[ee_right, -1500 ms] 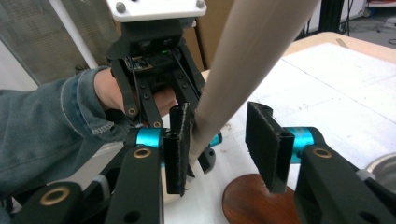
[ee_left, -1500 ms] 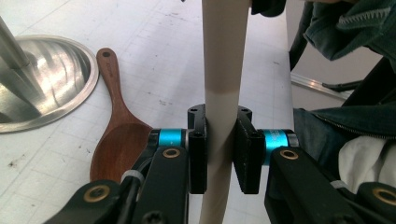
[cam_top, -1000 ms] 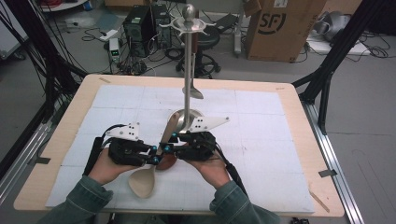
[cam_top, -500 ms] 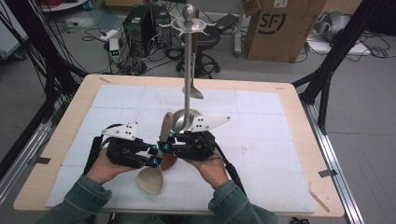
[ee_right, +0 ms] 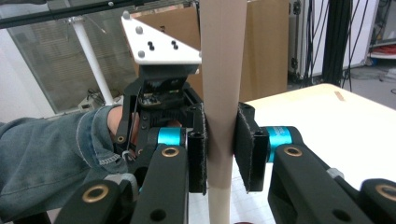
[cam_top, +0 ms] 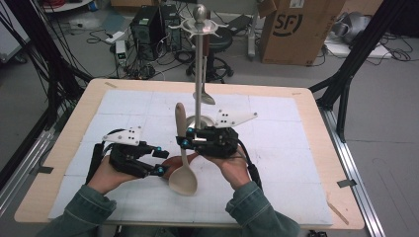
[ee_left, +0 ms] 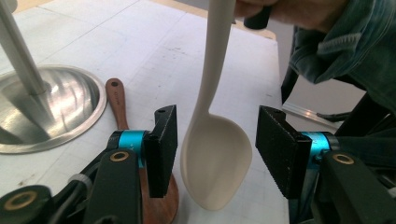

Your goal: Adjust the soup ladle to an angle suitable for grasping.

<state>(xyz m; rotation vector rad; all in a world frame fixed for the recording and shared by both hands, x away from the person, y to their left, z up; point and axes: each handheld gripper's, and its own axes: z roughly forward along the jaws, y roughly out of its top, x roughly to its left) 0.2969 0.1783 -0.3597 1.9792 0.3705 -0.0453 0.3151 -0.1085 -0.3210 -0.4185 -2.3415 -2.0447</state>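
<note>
Slippage is the main risk: the spoon [cam_top: 183, 163] is pinched at its handle by the right hand-held gripper [cam_top: 190, 142] alone and hangs bowl-down above the desk [cam_top: 296, 163]. The left hand-held gripper [ee_left: 215, 154] has just been opening, its jaws spread either side of the bowl without touching. If the pinch is loose, the spoon may swivel and knock the rack [cam_top: 199, 64] behind it.

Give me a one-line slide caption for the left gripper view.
Left hand-held gripper, jaws just opening, flanks the cream spoon hanging bowl-down; a wooden spoon lies by the steel stand base.

"SF" in black letters inside an oval, printed on the cardboard box [cam_top: 296, 29] on the floor behind the table.
</note>
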